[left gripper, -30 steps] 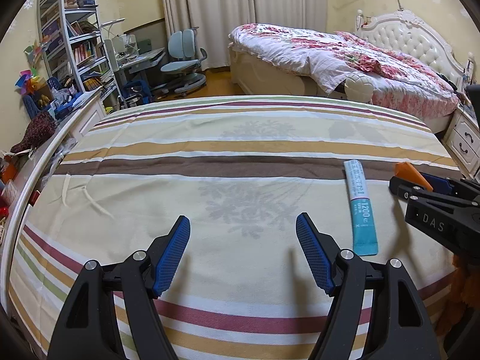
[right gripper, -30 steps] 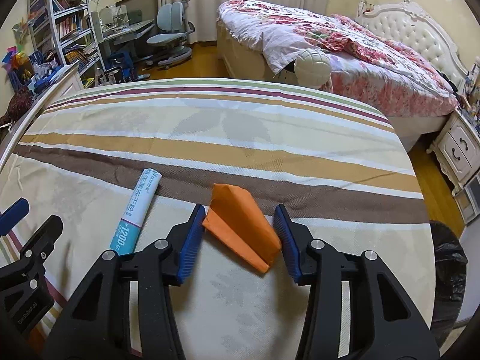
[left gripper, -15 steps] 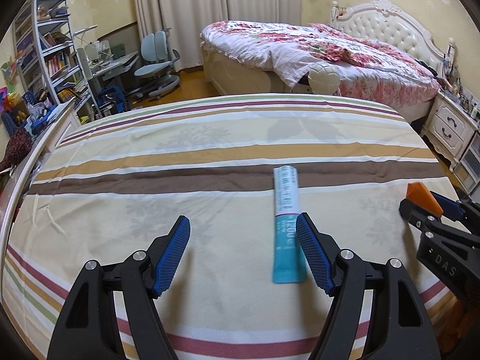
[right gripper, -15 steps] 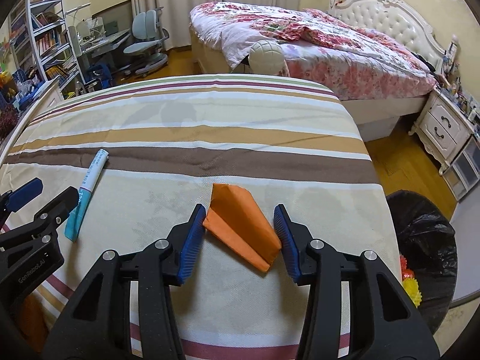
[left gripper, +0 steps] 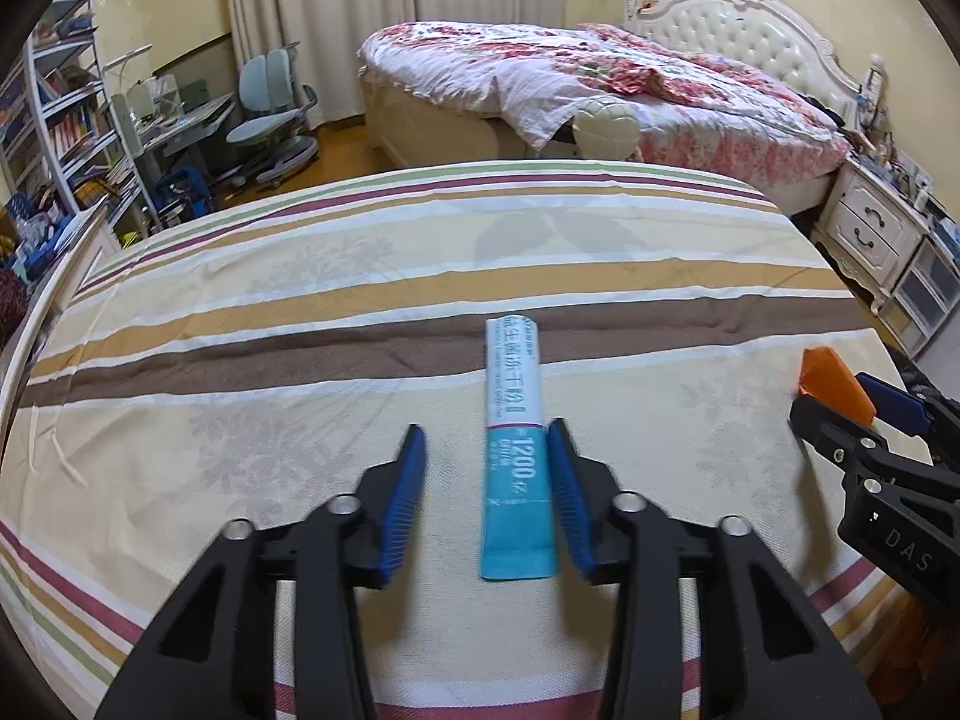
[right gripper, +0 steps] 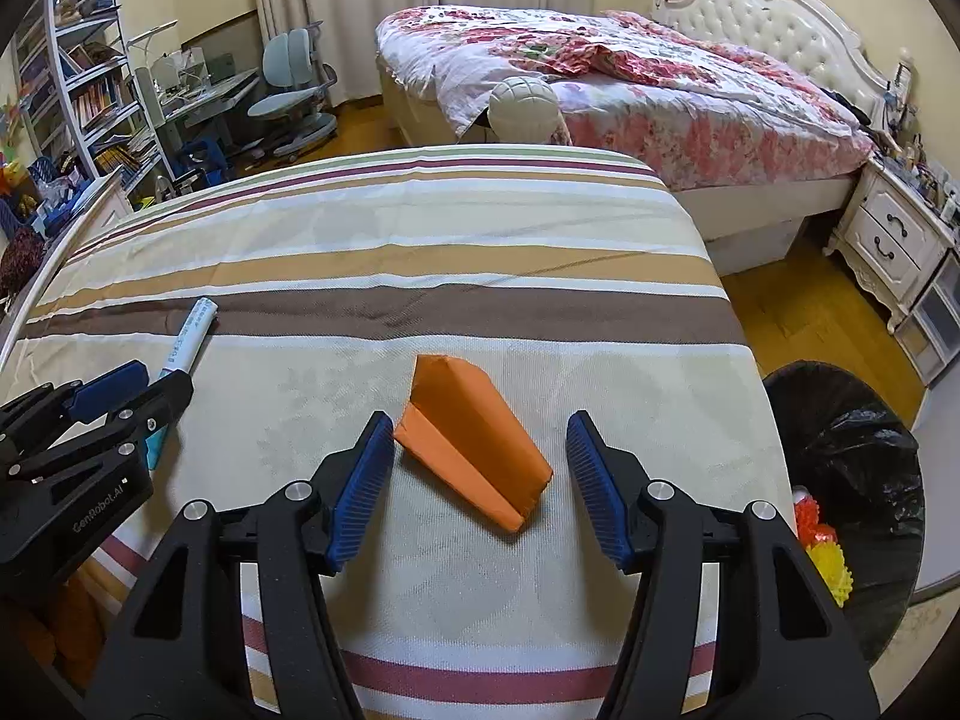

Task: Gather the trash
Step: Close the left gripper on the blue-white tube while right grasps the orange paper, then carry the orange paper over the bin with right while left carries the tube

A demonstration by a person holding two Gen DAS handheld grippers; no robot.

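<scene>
A long teal and white packet (left gripper: 515,420) lies on the striped bedsheet (left gripper: 288,312). My left gripper (left gripper: 483,438) straddles its near half; the jaws are closing, the right pad is at the packet's edge and a gap remains on the left. An orange folded paper (right gripper: 474,444) rests on the sheet between the fingers of my right gripper (right gripper: 478,420), whose jaws are opening; the left pad is near its corner and the right pad stands clear. The left wrist view shows the right gripper (left gripper: 864,414) at its right edge.
A bin lined with a black bag (right gripper: 852,450) stands on the wooden floor just right of the striped bed, with yellow and red items (right gripper: 825,546) inside. Beyond lie a floral bed (right gripper: 630,78), a white nightstand (right gripper: 894,246), shelves and a desk chair (right gripper: 288,102).
The left gripper slid right until the packet came between its jaws, and the jaws narrowed. The right gripper's jaws spread apart and let go of the orange paper; the bin came into view.
</scene>
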